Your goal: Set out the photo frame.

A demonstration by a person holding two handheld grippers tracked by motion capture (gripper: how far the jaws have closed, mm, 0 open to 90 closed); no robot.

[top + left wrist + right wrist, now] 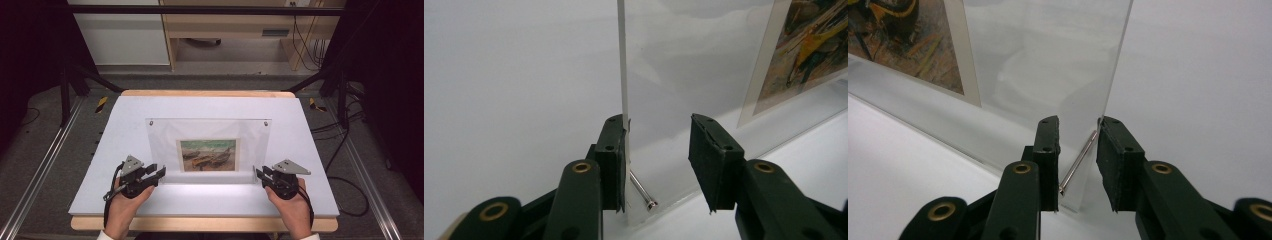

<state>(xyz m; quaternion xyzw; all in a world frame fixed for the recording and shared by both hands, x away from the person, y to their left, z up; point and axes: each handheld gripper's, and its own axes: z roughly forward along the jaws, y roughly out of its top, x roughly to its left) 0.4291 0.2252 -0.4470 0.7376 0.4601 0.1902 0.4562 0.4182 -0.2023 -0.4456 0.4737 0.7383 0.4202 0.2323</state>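
Note:
A clear acrylic frame (210,131) stands upright on the white table top (125,135), with a painted print (208,155) of boats in its middle. My left gripper (159,171) is at its lower left corner. In the left gripper view the gripper (659,122) is open: one pad rests against the panel's edge (623,75), the other stands well off, and a short metal pin (642,191) lies between them. My right gripper (260,175) is at the lower right corner. In the right gripper view the gripper (1079,121) has its jaws close together around that corner, with a pin (1078,162) spanning the gap between the pads.
The white top sits on a wooden table whose front edge (200,224) shows below the person's hands. Two small screws (151,121) mark the frame's upper corners. Metal rails (45,160) run along both sides, and cables (345,190) lie on the floor to the right.

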